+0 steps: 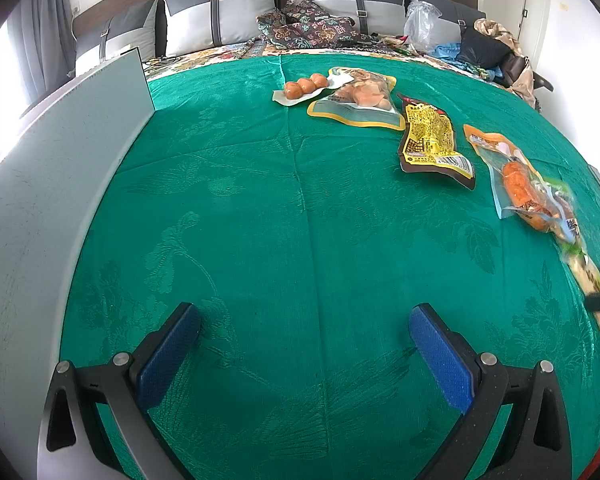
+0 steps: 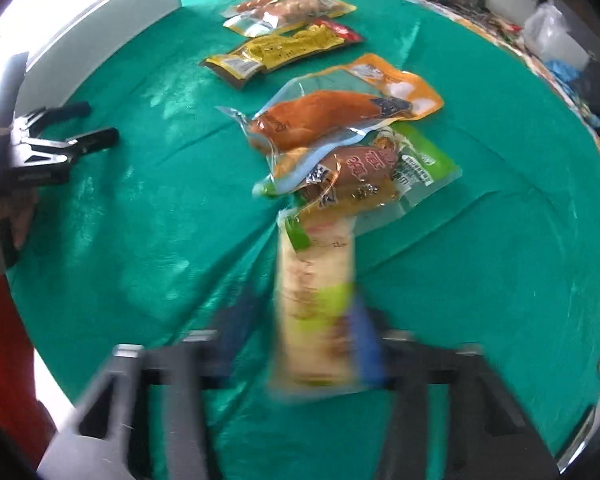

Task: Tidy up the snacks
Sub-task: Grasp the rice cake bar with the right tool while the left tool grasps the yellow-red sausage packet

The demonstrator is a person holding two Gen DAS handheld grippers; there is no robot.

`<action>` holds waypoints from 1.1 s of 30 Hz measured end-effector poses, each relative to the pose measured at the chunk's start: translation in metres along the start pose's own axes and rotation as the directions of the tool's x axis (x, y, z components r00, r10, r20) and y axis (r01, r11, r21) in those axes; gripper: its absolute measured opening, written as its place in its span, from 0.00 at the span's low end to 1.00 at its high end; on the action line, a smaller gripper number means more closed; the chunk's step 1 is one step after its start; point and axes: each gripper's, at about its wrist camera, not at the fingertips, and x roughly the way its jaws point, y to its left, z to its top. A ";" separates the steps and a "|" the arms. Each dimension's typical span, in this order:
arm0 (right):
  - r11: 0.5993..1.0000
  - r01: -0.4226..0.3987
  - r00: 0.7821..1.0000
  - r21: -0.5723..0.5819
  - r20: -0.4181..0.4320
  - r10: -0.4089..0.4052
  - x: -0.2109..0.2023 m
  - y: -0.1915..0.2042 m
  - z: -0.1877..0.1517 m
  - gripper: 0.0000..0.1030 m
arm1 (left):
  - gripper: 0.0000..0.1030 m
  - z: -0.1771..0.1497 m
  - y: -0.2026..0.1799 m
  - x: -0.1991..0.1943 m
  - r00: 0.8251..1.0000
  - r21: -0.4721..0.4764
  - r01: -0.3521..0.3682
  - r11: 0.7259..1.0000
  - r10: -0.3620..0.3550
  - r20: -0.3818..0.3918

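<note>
— So, what has the right claw [image 2: 300, 344] got?
— It pinches a long cream packet [image 2: 314, 300] with light green bands (blurry), low over the green cloth [image 2: 140, 200], beside the orange snack bag [image 2: 340, 116].
— And the left claw [image 1: 304, 344]?
— Wide open, holding nothing.

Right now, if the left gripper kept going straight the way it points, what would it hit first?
Probably just the green tablecloth. The left gripper is open with nothing between its fingers, angled down at bare cloth. The snack packets lie farther off to the right, though depth is hard to judge.
</note>
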 end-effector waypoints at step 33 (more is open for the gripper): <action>0.910 0.046 0.942 0.413 0.286 -0.178 -0.026 -0.072 -0.089 0.32 | 0.54 0.101 -0.103 0.067 0.975 0.130 0.095 0.987 -0.066 -0.211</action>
